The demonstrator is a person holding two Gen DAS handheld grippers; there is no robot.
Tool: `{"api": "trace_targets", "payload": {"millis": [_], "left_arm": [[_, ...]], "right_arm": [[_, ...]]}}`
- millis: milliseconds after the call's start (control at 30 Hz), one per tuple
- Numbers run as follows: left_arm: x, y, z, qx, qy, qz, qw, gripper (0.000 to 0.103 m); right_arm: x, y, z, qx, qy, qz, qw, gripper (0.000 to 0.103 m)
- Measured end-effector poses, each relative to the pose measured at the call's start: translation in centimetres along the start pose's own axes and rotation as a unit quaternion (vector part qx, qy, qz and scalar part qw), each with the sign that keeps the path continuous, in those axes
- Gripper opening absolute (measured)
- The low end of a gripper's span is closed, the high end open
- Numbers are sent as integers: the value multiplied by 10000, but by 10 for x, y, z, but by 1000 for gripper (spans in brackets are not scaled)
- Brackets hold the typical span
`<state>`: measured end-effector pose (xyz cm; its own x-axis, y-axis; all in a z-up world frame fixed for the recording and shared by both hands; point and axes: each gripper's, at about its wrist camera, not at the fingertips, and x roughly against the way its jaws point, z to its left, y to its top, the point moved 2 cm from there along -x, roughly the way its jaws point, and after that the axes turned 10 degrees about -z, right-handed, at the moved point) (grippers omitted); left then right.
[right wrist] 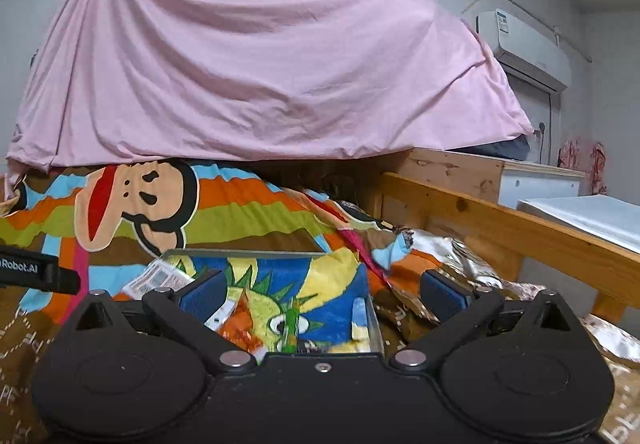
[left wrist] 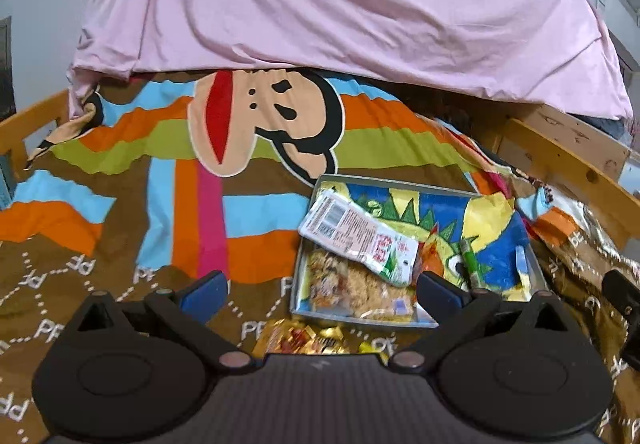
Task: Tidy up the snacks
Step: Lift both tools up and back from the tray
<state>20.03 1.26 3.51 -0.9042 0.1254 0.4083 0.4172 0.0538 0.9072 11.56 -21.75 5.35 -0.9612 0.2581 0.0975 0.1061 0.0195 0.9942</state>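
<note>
Both grippers, left (left wrist: pixel 320 294) and right (right wrist: pixel 322 294), are held wide apart and nothing is gripped. Snack packets (left wrist: pixel 356 234) are seen lying in the tray (left wrist: pixel 306 240) on the bed, just ahead. Bare blanket (left wrist: pixel 120 204) is left beside the tray, bounded by the wooden rail (right wrist: pixel 500 228).

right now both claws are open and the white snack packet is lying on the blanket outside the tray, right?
Not quite. The white snack packet lies inside the tray, its upper end overhanging the left rim, not outside on the blanket. The left wrist view shows it. Both the left claw and right claw are open.
</note>
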Motion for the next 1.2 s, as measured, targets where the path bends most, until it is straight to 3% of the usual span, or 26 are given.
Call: {"api": "trace_targets", "payload": {"millis": [367,733,1033,1200], "left_arm": [[61,-24,18,122,-91,-93,9998,103],[91,-55,25,42,-183,277,9994,103],[109,-63,25,-294,-59,441,9986,103],[104,-70,25,-627,294,640,9955,103]], "right_arm": [[61,-21,4,-71,276,409,9988,102],[98,-46,26,44,601,1011,9930,102],[117,-54,38,285,735,1163,9901,102],[115,-58,42,407,722,1300,9880,102]]}}
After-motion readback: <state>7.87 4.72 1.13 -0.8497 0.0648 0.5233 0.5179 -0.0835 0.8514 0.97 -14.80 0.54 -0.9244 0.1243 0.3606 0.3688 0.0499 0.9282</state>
